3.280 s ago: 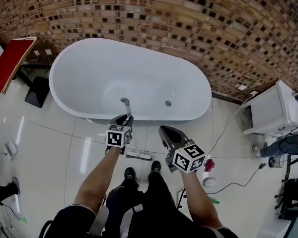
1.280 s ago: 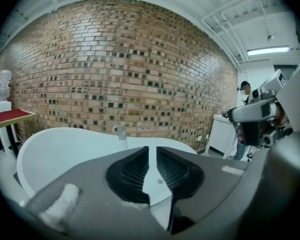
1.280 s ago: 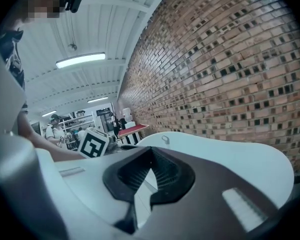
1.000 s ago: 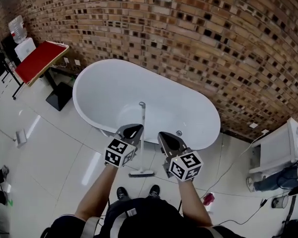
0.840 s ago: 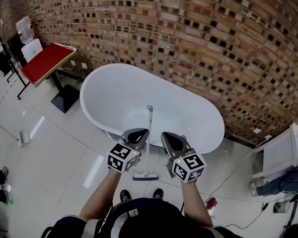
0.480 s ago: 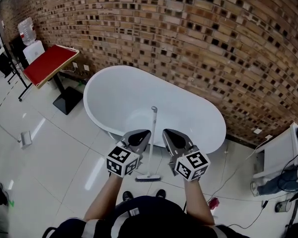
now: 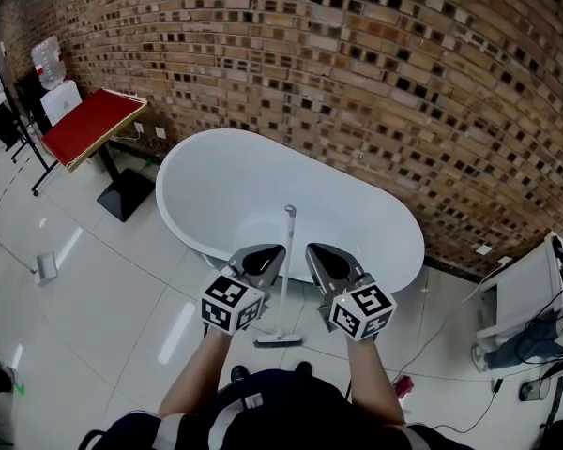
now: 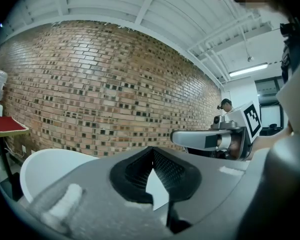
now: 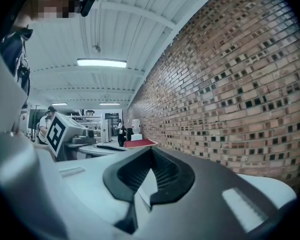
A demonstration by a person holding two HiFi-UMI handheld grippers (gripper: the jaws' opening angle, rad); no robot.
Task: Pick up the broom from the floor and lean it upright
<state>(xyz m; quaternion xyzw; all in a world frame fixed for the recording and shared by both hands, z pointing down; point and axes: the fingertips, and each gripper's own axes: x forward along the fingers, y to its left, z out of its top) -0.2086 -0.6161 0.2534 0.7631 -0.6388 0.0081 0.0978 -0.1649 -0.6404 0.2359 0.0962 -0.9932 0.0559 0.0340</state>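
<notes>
The broom (image 7: 284, 275) stands upright on the floor, its pale handle leaning on the rim of the white bathtub (image 7: 184, 154) and its head (image 7: 278, 341) on the tiles. My left gripper (image 7: 261, 259) is just left of the handle and my right gripper (image 7: 319, 259) just right of it. Both are shut on nothing and neither touches the broom. In the left gripper view the shut left gripper (image 8: 152, 156) points at the brick wall, with the right gripper (image 8: 210, 139) beside it. The right gripper view shows the right gripper (image 9: 151, 156) shut, with the left gripper (image 9: 65, 131) at its side.
A brick wall (image 7: 357, 82) runs behind the tub. A red-topped table (image 7: 86, 125) stands at the left, a white appliance (image 7: 530, 298) with cables (image 7: 441, 331) at the right. A small pink object (image 7: 401, 383) lies on the tiles by my right arm.
Earlier my left gripper was at the broom handle; now the broom stands free between the two grippers. Over the last second both grippers rose a little, then kept still.
</notes>
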